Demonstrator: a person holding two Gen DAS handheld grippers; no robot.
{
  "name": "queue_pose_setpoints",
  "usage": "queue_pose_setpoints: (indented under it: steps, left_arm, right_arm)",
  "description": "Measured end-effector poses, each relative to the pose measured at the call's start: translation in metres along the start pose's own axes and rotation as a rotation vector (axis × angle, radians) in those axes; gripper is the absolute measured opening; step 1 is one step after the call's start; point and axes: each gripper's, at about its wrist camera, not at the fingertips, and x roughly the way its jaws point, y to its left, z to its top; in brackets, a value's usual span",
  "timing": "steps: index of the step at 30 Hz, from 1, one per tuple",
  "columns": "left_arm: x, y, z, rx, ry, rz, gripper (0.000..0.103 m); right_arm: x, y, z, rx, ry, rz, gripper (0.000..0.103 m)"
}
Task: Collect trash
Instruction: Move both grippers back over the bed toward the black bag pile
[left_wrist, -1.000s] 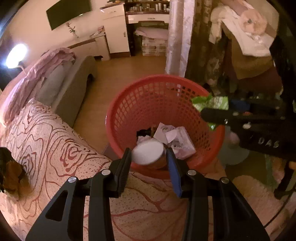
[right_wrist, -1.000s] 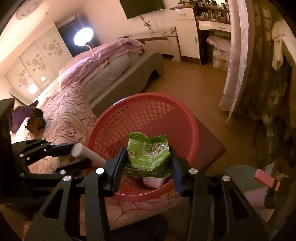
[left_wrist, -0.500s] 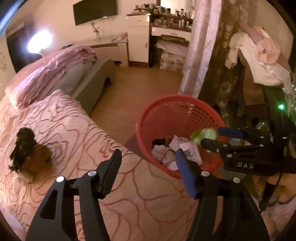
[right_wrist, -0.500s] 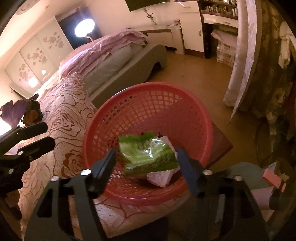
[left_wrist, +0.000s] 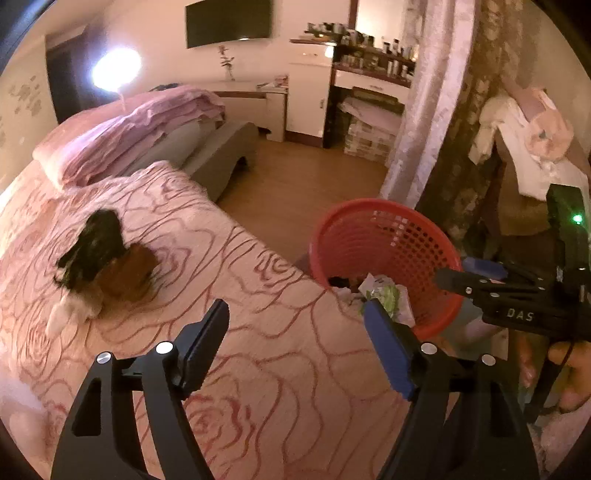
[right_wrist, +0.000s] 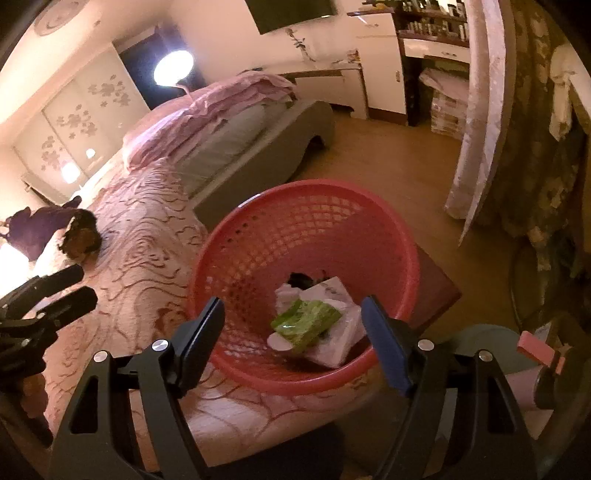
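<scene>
A red mesh basket stands on the floor against the bed. Inside it lie a green snack bag, crumpled white paper and a round white lid. My right gripper hangs over the basket's near rim, its jaws still opening with nothing between them. In the left wrist view the basket is at the right with the green bag in it. My left gripper is above the bed's edge, jaws opening and empty. The right gripper shows over the basket's right rim.
The bed's rose-patterned cover fills the left side. A dark brown and black furry lump lies on it. Curtains and hung clothes stand behind the basket. Wooden floor lies beyond. A person's hand holds the right gripper.
Both grippers opened. The white-lidded cup left the left jaws and the green bag dropped from the right jaws into the basket. The left gripper drew back and up over the bed.
</scene>
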Motion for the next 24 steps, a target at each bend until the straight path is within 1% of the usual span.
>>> queue_pose_setpoints:
  steps: [4, 6, 10, 15, 17, 19, 24]
  left_arm:
    - [-0.011, 0.013, -0.012, -0.046, -0.010, 0.023, 0.074]
    - [-0.021, 0.023, -0.020, -0.076, -0.019, 0.047, 0.074]
    - [-0.039, 0.046, -0.033, -0.136, -0.036, 0.100, 0.074]
    - [-0.065, 0.079, -0.054, -0.228, -0.055, 0.170, 0.074]
    - [-0.074, 0.089, -0.061, -0.259, -0.059, 0.190, 0.074]
    - [-0.081, 0.101, -0.069, -0.291, -0.062, 0.206, 0.074]
    - [-0.087, 0.115, -0.083, -0.333, -0.058, 0.222, 0.074]
  right_arm:
    - [-0.006, 0.021, -0.005, -0.040, -0.010, 0.018, 0.076]
    - [-0.009, 0.034, -0.008, -0.075, -0.012, 0.030, 0.077]
    - [-0.011, 0.070, -0.017, -0.163, 0.001, 0.092, 0.078]
    - [-0.005, 0.117, -0.032, -0.287, 0.038, 0.162, 0.078]
    - [-0.001, 0.134, -0.039, -0.340, 0.051, 0.161, 0.078]
    - [0.001, 0.146, -0.045, -0.384, 0.040, 0.137, 0.080]
    - [0.003, 0.165, -0.051, -0.433, 0.046, 0.141, 0.082]
